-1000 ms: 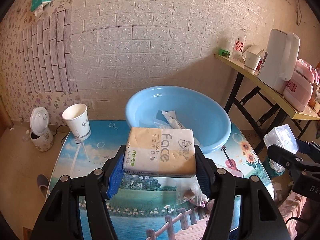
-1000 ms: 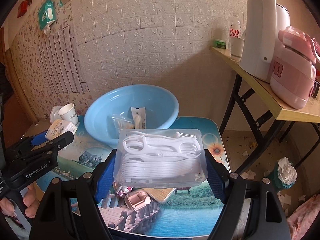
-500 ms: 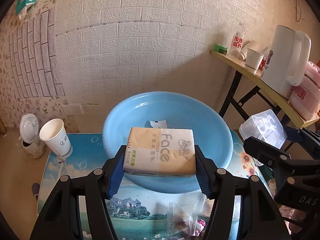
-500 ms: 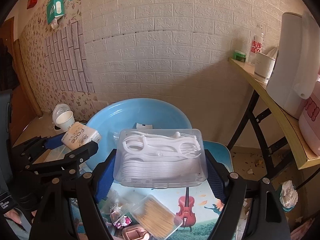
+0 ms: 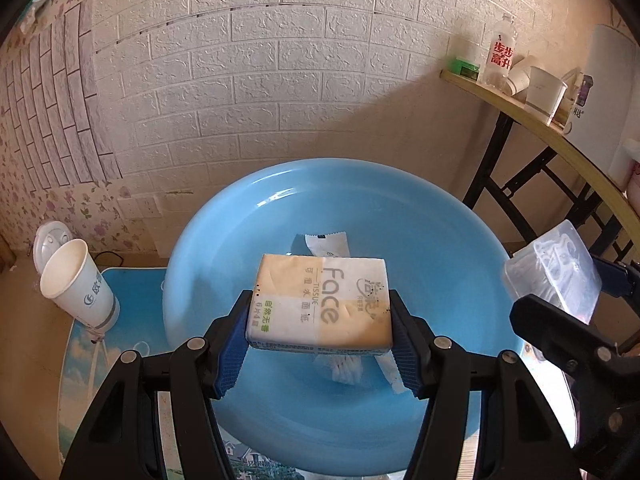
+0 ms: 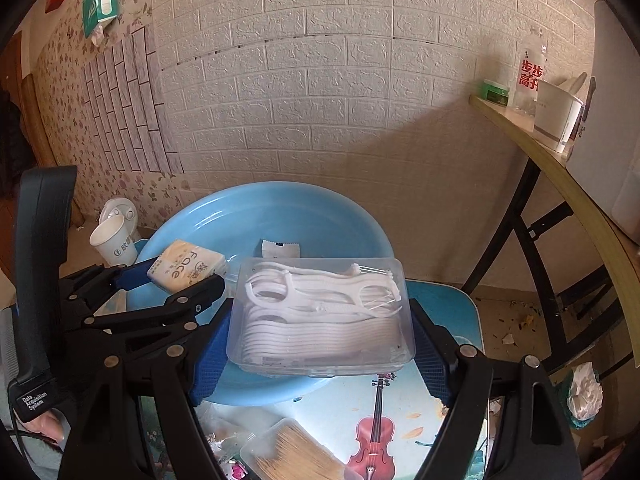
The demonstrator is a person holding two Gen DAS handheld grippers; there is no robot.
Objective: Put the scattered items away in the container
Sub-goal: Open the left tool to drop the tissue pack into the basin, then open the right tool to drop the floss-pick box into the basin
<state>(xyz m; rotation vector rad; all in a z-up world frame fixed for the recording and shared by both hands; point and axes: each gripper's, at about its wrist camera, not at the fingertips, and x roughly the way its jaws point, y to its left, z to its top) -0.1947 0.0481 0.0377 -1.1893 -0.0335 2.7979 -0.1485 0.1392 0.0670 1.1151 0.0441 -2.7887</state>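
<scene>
My left gripper [image 5: 320, 328] is shut on a tissue pack [image 5: 320, 304] and holds it above the inside of the blue basin [image 5: 400, 208]. A white sachet [image 5: 328, 242] and cotton swabs [image 5: 346, 372] lie in the basin under it. My right gripper [image 6: 320, 320] is shut on a clear box of floss picks [image 6: 320, 316] and holds it over the basin's [image 6: 280, 212] near right rim. The left gripper with the tissue pack [image 6: 186, 266] shows at the left of the right wrist view. The floss box [image 5: 552, 272] shows at the right of the left wrist view.
A paper cup [image 5: 76, 280] stands on the table left of the basin. A clear box of toothpicks [image 6: 292, 452] and small wrapped items [image 6: 228, 448] lie on the picture-print table [image 6: 400, 420] in front. A wooden shelf [image 6: 552, 168] with a bottle and cups stands at the right.
Both grippers have moved forward and closer to the basin with their loads. The tissue pack is now over the basin's inside, and the floss box is over its near rim.
</scene>
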